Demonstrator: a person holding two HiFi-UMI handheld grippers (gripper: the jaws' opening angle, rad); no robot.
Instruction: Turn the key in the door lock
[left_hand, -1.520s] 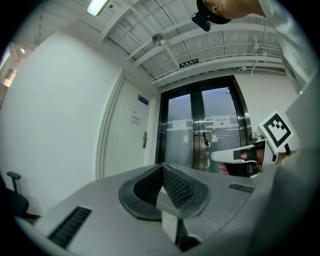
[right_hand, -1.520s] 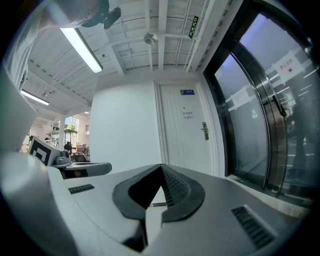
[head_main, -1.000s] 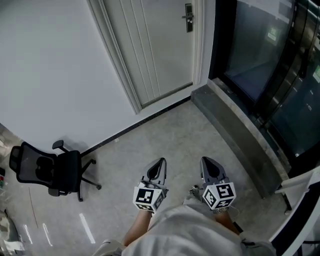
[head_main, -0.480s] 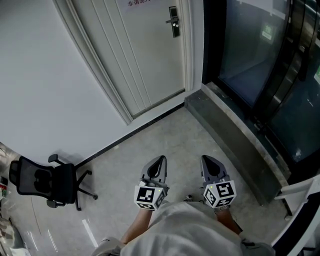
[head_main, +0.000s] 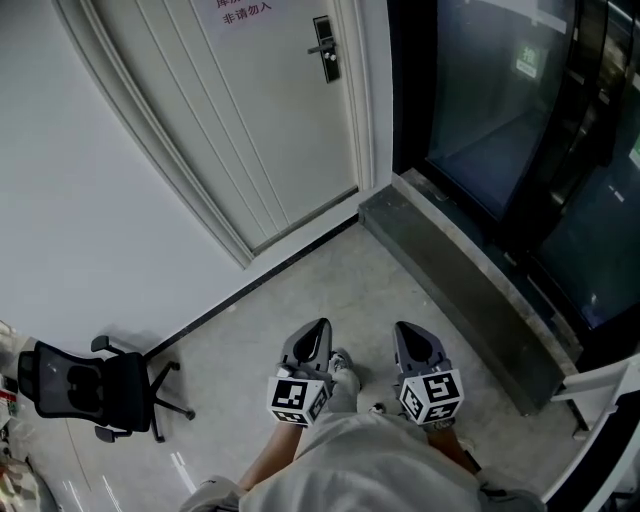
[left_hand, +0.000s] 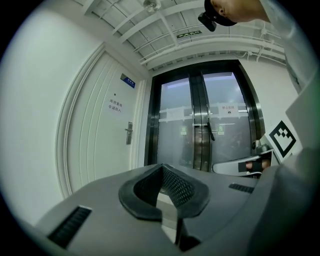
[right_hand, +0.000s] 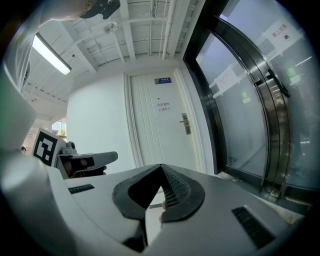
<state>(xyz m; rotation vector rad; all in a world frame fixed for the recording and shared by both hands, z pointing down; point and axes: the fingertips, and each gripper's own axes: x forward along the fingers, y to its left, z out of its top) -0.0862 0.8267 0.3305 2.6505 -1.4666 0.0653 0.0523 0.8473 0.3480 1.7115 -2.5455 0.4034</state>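
The white panelled door (head_main: 250, 120) stands far ahead, with its dark lock plate and lever handle (head_main: 326, 60) near the top of the head view. The lock (left_hand: 129, 133) also appears in the left gripper view, and the lock (right_hand: 185, 123) in the right gripper view. Both grippers are held low in front of the person, well short of the door. My left gripper (head_main: 318, 332) is shut with nothing in it. My right gripper (head_main: 408, 332) is shut on a small thin metal piece that looks like a key (right_hand: 156, 206).
A black office chair (head_main: 85, 390) stands at the lower left by the white wall. Dark glass sliding doors (head_main: 500, 100) and a grey stone sill (head_main: 450, 270) run along the right. A white frame (head_main: 600, 380) juts in at the right edge. A red-lettered notice (head_main: 245, 10) hangs on the door.
The door, lock and chair have slid leftward and the door looks nearer in the head view, as the person walks toward it. Both grippers keep their place in front of the body, still shut.
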